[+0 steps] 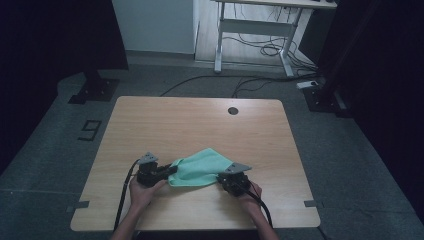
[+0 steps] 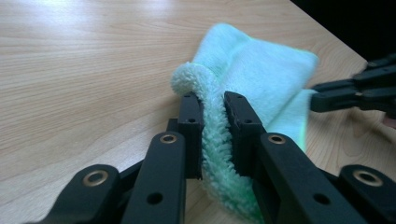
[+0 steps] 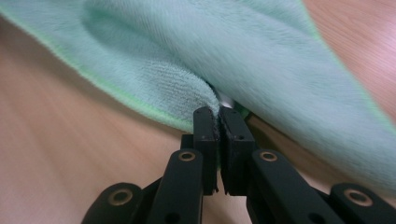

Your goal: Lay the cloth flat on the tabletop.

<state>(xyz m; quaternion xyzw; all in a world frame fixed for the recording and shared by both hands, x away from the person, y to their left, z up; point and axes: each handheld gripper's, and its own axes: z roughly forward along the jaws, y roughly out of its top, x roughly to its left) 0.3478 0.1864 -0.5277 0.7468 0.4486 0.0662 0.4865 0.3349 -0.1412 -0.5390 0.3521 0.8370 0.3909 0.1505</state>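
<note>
High view is showing a pale wooden rectangular table [image 1: 200, 125] with a small dark round grommet [image 1: 233, 110] near its twelve o'clock edge, and a soft mint-green terry cloth [image 1: 200, 167] lying toward the six o'clock side, partly doubled over itself. The person's two forearms are coming in from six o'clock. The left gripper [image 1: 170, 171] is sitting at the cloth's nine o'clock end, the right gripper [image 1: 221, 178] at its four o'clock corner.

In the left gripper view, the left gripper [image 2: 214, 108] is pinching a thick fluffy fold of the cloth [image 2: 261, 70] between its jaws, the pile bulging out above them. In the right gripper view, the right gripper [image 3: 218, 116] is gripping the stitched hem of the cloth [image 3: 243, 51], jaws nearly touching with only thin fabric between.

Judging from this, the folding step is under way, both ends being held. The next move is likely calling for both grippers lifting together and carrying the held edge toward twelve o'clock, keeping the cloth taut so the layers are landing square.
</note>
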